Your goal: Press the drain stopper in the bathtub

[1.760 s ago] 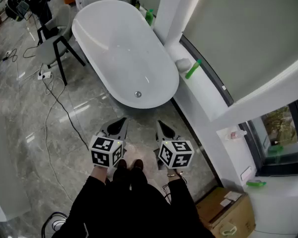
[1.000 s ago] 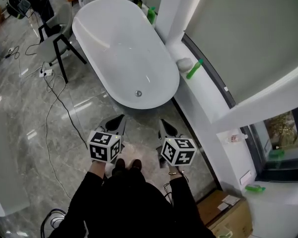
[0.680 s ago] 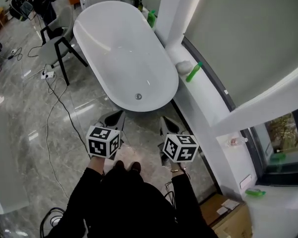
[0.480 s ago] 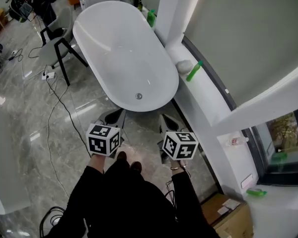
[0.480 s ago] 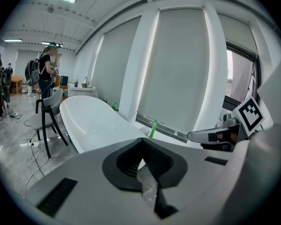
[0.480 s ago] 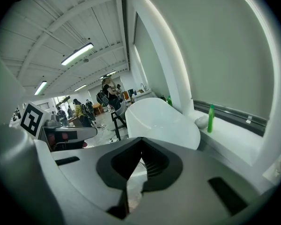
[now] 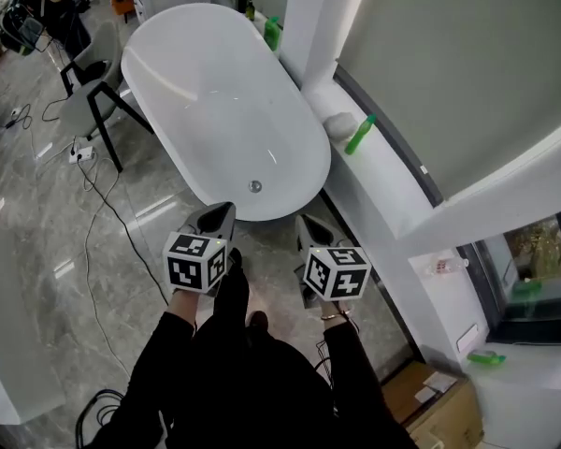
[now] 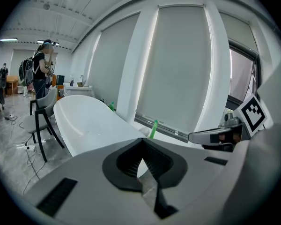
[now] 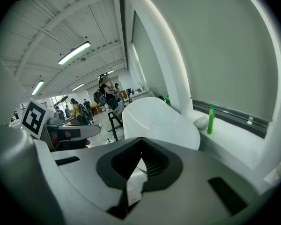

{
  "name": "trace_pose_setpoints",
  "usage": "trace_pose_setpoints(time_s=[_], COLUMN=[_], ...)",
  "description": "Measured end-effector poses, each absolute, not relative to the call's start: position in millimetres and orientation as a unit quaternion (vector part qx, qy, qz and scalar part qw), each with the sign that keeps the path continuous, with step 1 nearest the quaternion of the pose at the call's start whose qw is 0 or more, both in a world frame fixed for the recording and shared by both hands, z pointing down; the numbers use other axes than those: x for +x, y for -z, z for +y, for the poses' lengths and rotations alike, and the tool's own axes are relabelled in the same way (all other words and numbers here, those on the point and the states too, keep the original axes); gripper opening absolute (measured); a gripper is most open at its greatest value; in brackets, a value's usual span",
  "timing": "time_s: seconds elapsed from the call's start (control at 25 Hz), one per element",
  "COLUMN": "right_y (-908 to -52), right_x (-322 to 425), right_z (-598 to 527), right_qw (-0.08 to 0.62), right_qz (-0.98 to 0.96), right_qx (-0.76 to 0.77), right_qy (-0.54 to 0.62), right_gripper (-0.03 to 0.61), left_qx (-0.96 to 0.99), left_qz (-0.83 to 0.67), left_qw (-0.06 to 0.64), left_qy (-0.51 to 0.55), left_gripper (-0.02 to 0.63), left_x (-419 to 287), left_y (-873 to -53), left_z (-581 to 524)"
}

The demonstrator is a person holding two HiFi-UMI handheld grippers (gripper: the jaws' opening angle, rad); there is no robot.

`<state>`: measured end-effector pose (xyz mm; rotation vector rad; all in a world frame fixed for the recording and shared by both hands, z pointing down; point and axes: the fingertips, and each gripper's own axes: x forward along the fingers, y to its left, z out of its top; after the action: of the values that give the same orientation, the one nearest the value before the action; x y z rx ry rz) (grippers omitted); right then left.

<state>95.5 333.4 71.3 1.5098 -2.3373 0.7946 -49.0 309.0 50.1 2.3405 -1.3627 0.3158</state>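
A white oval bathtub (image 7: pixel 146 40) stands on the grey marble floor, with a small round metal drain stopper (image 7: pixel 255 186) in its near end. Both grippers hang in front of the tub's near rim, apart from it. My left gripper (image 7: pixel 219 214) is shut and holds nothing; in the left gripper view (image 8: pixel 142 145) its jaws meet at the tip, with the tub (image 8: pixel 91 125) beyond. My right gripper (image 7: pixel 308 226) is also shut and holds nothing; in the right gripper view (image 9: pixel 140 143) it points at the tub (image 9: pixel 164 123). The stopper is hidden in both gripper views.
A white window ledge (image 7: pixel 393 195) on the tub's right carries a green bottle (image 7: pixel 360 134) and a pale round object (image 7: pixel 337 125). A chair (image 7: pixel 86 96) and floor cables (image 7: pixel 103 204) lie left. A cardboard box (image 7: pixel 441 410) sits at lower right. People stand far back (image 8: pixel 41 74).
The person has stepped toward the tub, one leg now swung forward between the grippers. Both grippers have moved closer to the tub's near rim and stay shut.
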Motion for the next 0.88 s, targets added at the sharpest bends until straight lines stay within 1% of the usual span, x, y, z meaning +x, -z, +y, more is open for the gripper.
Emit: trace_pose_setpoints(time_s=[0.6,0.88], right_y=[-124.3,-144.8], right_x=[65.7,62.8], right_z=[203.4,159.3], right_qw=[0.167,0.186], right_qz=[-0.775,-0.756], right_qx=[0.523,0.529], right_qy=[-0.315,-0.338], right_gripper=[0.002,0.002], left_qx=[0.841,0.84], left_qz=[-0.461,-0.442], left_qw=[0.25,0.274], left_qy=[-0.136,-0.158], left_gripper=[0.008,0.008], left_x=[-69.4,-74.9], left_y=[-103.2,-128.5], left_z=[174.1,128.7])
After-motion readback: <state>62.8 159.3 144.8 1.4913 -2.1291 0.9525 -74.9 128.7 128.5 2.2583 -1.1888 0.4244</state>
